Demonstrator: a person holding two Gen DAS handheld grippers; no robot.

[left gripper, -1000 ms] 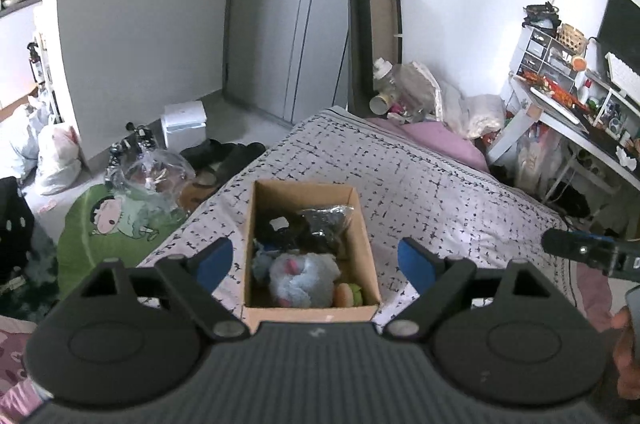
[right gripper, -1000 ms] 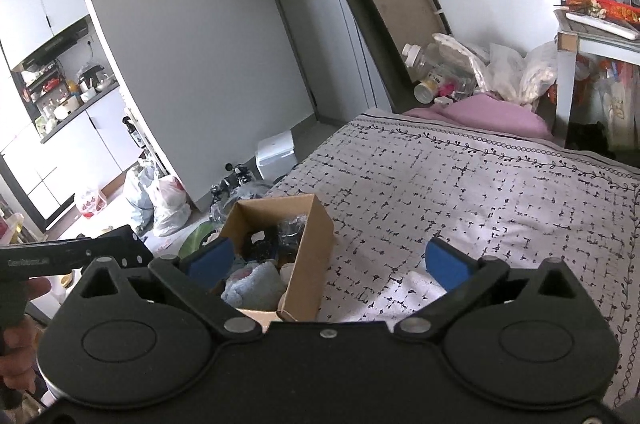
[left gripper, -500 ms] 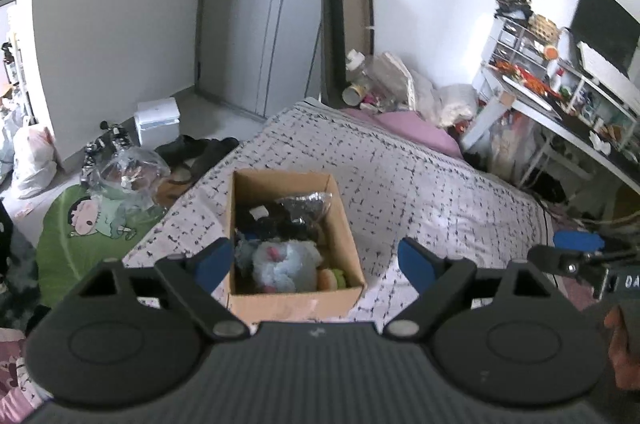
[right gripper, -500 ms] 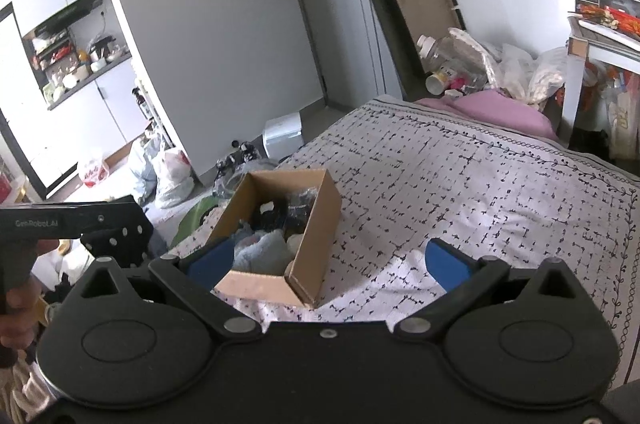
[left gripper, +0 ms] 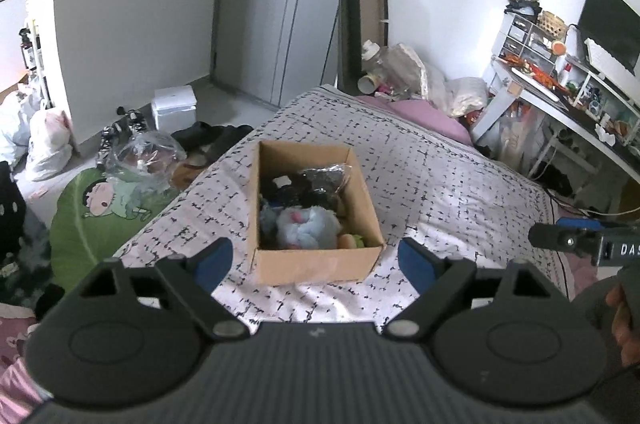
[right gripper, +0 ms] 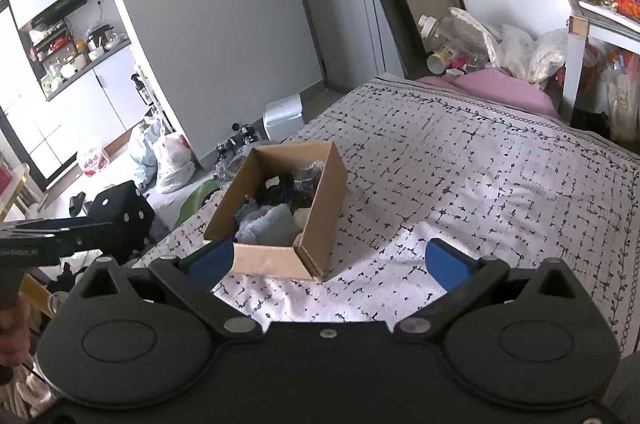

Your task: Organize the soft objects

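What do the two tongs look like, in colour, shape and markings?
Both the left tongs and the right tongs have a black body with two round discs, angular black arms with silver pivot pins, and blue pads at the tips. The left body is ribbed; the right is smooth. White lettering runs along each tool's side, only partly readable.

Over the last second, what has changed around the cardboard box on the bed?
Both views have shifted: the left gripper and right gripper have eased toward the cardboard box, which shows a little further from their fingertips in frame. Nothing was gripped or released. Both grippers stay open and empty; the box stays put on the bed cover, the blue plush toy inside.
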